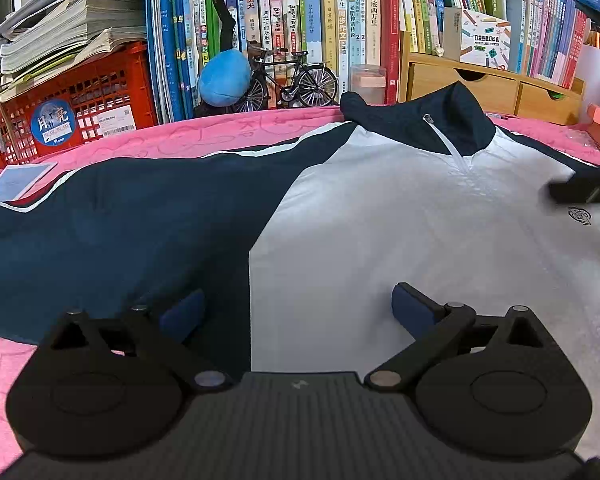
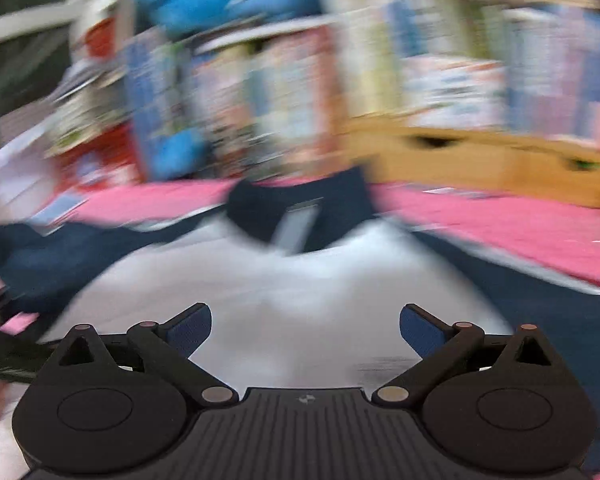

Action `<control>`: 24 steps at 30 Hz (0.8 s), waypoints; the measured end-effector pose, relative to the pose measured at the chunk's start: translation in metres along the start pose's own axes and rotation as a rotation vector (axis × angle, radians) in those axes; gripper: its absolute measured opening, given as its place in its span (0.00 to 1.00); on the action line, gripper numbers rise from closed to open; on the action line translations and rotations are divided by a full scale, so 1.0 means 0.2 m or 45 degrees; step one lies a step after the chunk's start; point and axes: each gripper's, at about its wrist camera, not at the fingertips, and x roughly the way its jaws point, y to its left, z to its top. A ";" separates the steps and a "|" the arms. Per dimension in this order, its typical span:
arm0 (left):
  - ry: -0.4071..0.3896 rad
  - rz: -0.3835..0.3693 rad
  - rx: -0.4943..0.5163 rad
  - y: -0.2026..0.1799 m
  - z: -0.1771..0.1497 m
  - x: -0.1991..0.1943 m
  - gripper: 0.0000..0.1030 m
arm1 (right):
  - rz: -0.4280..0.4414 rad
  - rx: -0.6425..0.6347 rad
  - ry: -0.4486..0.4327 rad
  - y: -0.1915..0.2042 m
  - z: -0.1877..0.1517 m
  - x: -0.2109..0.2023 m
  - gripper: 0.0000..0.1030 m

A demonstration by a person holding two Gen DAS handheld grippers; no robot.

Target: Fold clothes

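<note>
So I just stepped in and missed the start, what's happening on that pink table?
A person holding a gripper in each hand is getting ready to fold a navy and white jacket, which lies spread flat on the pink tablecloth with its collar toward the bookshelf. The left gripper and right gripper are both open above the white front, gripping nothing. The right wrist view is blurred. No fold is made yet.
</note>
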 end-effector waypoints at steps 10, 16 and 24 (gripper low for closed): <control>0.007 -0.009 -0.013 0.01 0.00 0.00 1.00 | -0.182 -0.035 0.072 -0.21 0.01 0.20 1.00; 0.010 -0.027 -0.014 0.03 0.00 0.01 1.00 | -0.421 0.109 0.056 -0.61 0.05 0.07 0.99; -0.089 -0.178 -0.010 0.06 -0.04 -0.15 0.97 | -0.016 -0.338 -0.036 -0.12 -0.18 -0.38 0.98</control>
